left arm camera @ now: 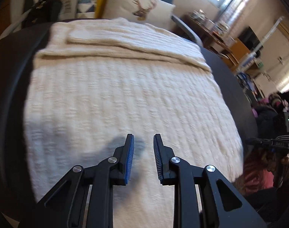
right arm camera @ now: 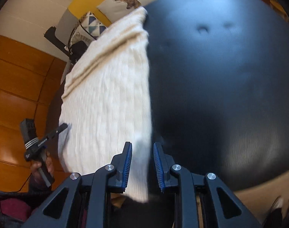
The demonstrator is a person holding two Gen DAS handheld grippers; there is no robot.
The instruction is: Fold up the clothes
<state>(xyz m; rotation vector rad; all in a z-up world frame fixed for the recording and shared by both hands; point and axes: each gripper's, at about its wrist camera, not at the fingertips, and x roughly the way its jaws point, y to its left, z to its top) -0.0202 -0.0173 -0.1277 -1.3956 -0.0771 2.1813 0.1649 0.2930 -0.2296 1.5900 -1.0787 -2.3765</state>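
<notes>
Left gripper [left arm camera: 143, 138] hovers above cream sweater [left arm camera: 125, 95], jaws parted, empty. Right gripper [right arm camera: 142, 148] parted astride sweater edge.

Sweater [left arm camera: 125, 98]: cream white, ribbed knit, rows of raised cable texture. Table [right arm camera: 220, 76]: matte black. Gripper fingers [left arm camera: 129, 155]: black, blue ribbed pads, silver pins. Far cushion [left arm camera: 142, 5]: off-white, brown deer print. Cushion at far left [left arm camera: 87, 0]: blue, grey, white triangles. Wall panel [right arm camera: 83, 1]: mustard yellow. Floor [right arm camera: 15, 95]: orange-brown wood.
</notes>
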